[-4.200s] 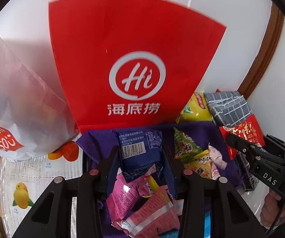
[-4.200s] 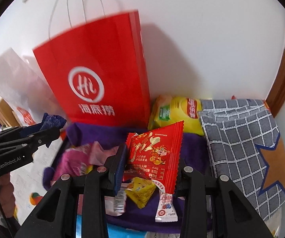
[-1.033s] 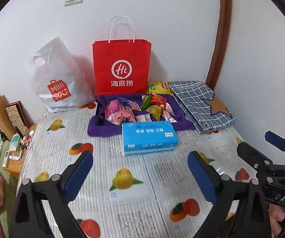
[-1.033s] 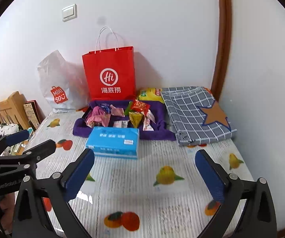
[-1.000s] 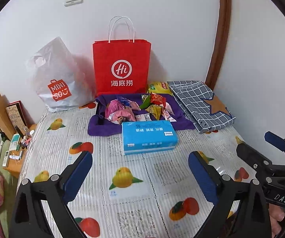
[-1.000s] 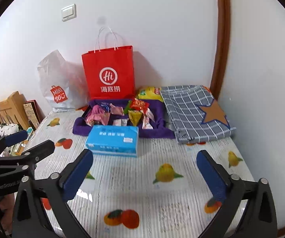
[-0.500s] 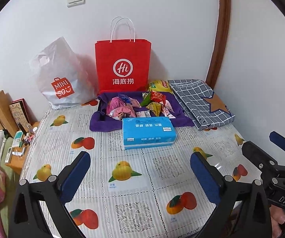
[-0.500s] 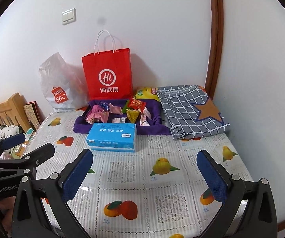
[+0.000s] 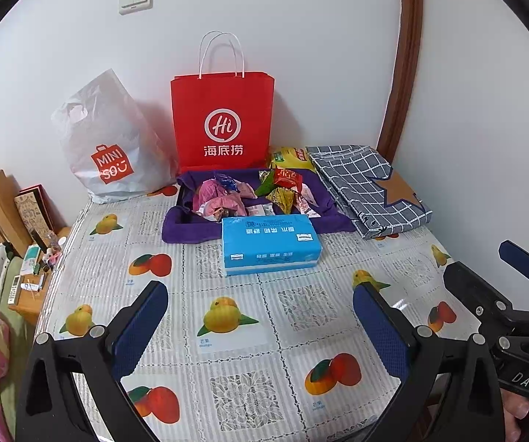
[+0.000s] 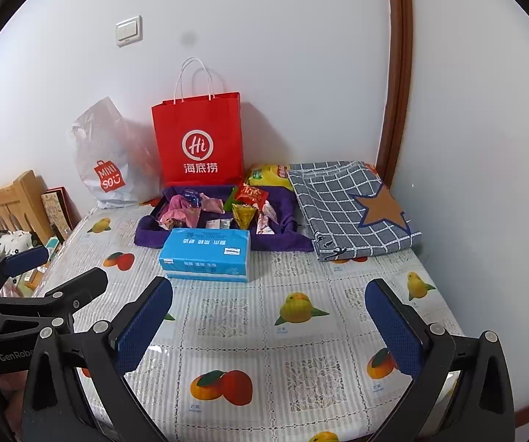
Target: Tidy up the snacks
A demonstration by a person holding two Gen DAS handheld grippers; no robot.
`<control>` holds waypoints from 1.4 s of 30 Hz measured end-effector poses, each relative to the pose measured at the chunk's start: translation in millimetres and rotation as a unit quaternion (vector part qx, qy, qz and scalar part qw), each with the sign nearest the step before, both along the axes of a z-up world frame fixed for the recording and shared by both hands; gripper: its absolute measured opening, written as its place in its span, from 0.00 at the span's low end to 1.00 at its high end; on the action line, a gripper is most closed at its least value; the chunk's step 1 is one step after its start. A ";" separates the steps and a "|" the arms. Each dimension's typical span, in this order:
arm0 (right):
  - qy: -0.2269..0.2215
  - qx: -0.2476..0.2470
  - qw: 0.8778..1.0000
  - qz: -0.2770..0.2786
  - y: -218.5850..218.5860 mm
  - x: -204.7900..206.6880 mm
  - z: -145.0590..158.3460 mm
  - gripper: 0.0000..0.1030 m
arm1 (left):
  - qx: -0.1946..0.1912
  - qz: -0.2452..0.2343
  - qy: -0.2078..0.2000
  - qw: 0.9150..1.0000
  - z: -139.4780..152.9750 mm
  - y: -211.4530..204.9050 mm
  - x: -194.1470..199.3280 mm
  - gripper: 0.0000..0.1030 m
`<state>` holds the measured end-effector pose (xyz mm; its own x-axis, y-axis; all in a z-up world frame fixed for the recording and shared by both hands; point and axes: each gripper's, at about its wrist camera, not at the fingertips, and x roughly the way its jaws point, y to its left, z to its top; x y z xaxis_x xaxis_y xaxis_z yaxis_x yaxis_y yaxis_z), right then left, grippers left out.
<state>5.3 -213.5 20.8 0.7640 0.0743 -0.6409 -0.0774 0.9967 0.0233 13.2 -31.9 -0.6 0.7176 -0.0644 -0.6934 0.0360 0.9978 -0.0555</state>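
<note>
Several snack packets lie in a purple cloth-lined tray (image 9: 187,221) (image 10: 146,234) at the back of the table: pink ones (image 9: 214,199) (image 10: 179,213) on the left, a red one (image 9: 284,178) (image 10: 251,195) and green-gold ones (image 9: 281,199) on the right. A yellow chip bag (image 9: 288,156) (image 10: 270,175) leans behind the tray. My left gripper (image 9: 261,328) and right gripper (image 10: 268,324) both stand open and hold nothing, well back over the table's near half.
A blue tissue pack (image 9: 270,245) (image 10: 205,254) sits in front of the tray. A red paper bag (image 9: 224,121) and a white plastic bag (image 9: 106,147) stand against the wall. A folded grey checked cloth (image 9: 367,188) lies at right. The fruit-print tablecloth (image 9: 235,316) covers the table.
Both grippers let go of the packets they held over the tray, opened, and pulled back from it. Over the last second they keep backing away slightly.
</note>
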 end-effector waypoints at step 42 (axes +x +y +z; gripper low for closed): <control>-0.005 0.004 1.000 -0.001 -2.0 -4.1 3.7 1.00 | 0.004 0.003 -0.002 1.000 1.8 -1.0 -3.7 0.99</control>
